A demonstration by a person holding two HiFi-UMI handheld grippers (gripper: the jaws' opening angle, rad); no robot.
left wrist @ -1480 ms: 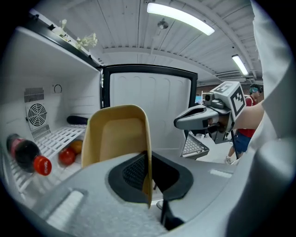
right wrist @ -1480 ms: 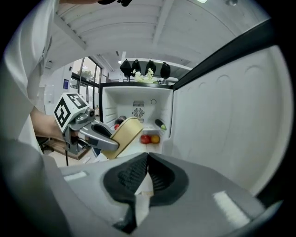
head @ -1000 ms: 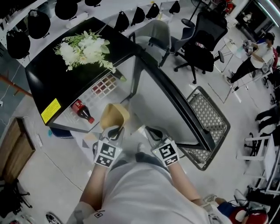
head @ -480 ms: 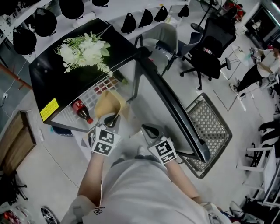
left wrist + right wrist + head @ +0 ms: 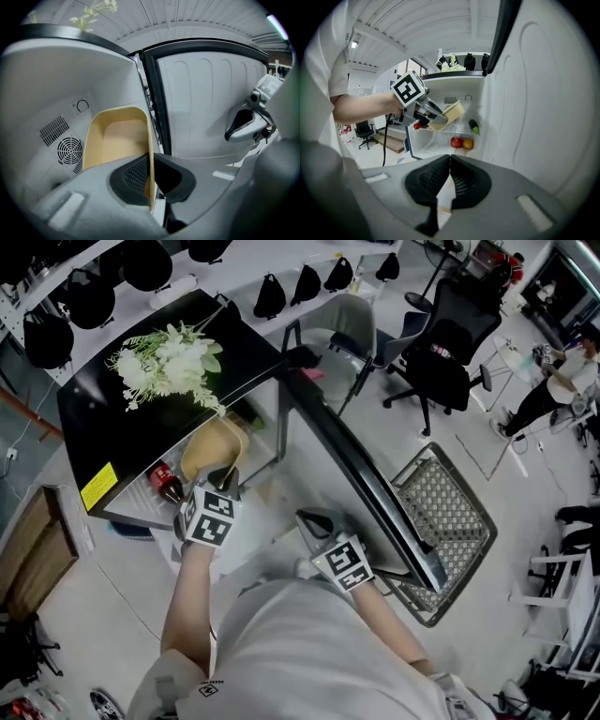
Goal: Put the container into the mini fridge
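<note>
The mini fridge (image 5: 98, 423) stands at the left with its door (image 5: 375, 493) swung wide and flowers (image 5: 169, 357) on its black top. A red-capped bottle (image 5: 167, 486) lies on the shelf inside. The left hand-held gripper (image 5: 225, 479) has its jaws clamped on one thin side wall of the tan container (image 5: 211, 446). It holds the container tilted in the air inside the fridge's mouth, its open side towards the left gripper view and not resting on anything I can see. Behind the container (image 5: 117, 140) is the back wall with a fan vent (image 5: 69, 151).

The step in hand looks like the insertion itself. Next the container probably needs levelling and lowering onto a free part of the shelf, clear of the bottle, before the jaws let go.

To the right, the right hand-held gripper (image 5: 314, 521) hangs near the door, jaws together on nothing.
</note>
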